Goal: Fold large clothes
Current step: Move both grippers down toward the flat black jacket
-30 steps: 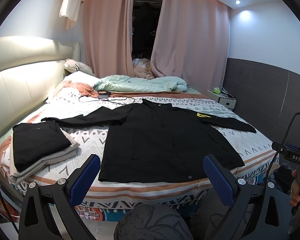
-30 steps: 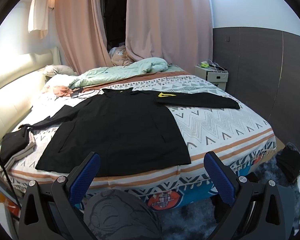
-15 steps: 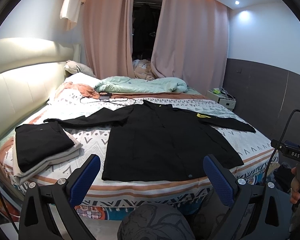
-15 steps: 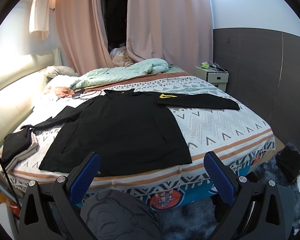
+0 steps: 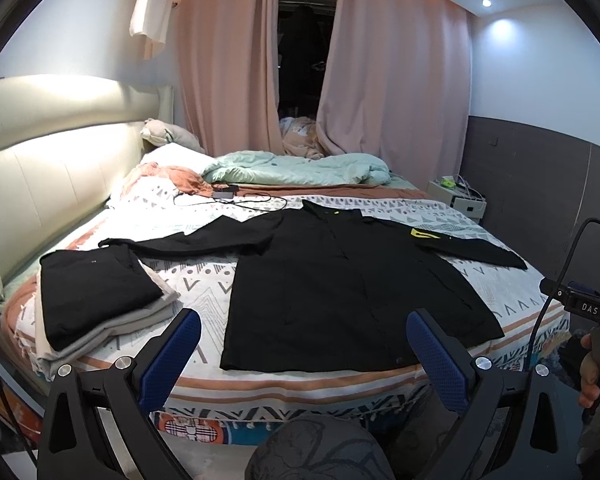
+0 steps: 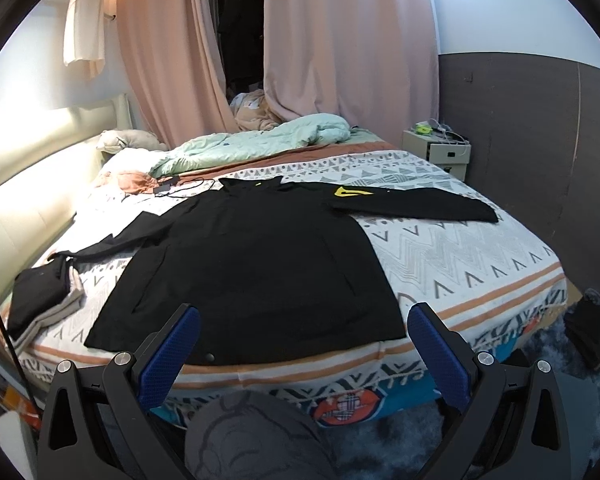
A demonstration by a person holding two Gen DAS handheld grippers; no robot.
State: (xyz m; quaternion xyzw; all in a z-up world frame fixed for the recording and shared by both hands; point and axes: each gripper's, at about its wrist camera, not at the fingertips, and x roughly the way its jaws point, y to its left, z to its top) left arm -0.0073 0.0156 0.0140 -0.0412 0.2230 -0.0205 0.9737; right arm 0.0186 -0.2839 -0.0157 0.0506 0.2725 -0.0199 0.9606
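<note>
Now you are a bit closer to the bed (image 5: 340, 376) than you were a second ago, and the black jacket (image 5: 340, 280) looks bigger in both views. It has not moved. It lies flat on the patterned sheet with both sleeves spread out to the sides and its bottom edge near the side of the bed closest to you.

Your left gripper (image 5: 303, 354) hangs in the air before the bed, level, with its blue fingers (image 5: 172, 354) wide apart and nothing between them. Your right gripper (image 6: 303, 352) is the same, fingers spread and holding nothing. Your right hand (image 5: 598, 372) shows at the edge of the left view, wrapped around its handle.

A pile of folded clothes (image 5: 96, 300) sits on the bed, just left of the jacket. A green blanket (image 5: 300, 166) is bunched up at the far end, with a black cable (image 5: 236, 200) lying near it. Your knee (image 6: 256, 436) is low between the fingers.
</note>
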